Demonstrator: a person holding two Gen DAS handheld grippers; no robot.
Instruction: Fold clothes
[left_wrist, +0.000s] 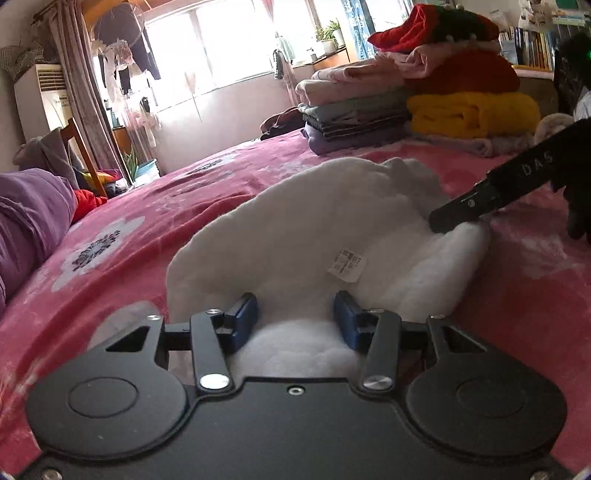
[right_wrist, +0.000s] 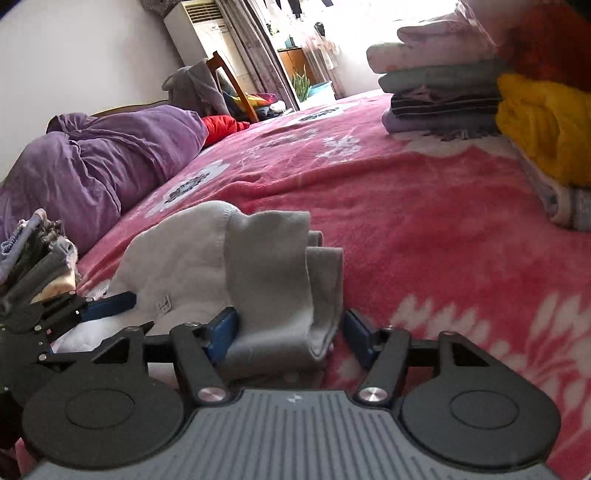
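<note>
Here both tongs (left_wrist: 295, 317) (right_wrist: 291, 332) straddle the white garment (left_wrist: 306, 229), parted.

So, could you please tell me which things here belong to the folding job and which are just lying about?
Part of the job:
- white fleece garment
- left gripper, open over it
- right gripper, open around its grey fold

Just lying about:
- stack of folded clothes
- purple bedding
- pink blanket
- chair

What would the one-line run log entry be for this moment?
task: fold clothes | left gripper: open over white fleecy garment | right gripper: open around its grey folded edge | surface: pink floral blanket
</note>
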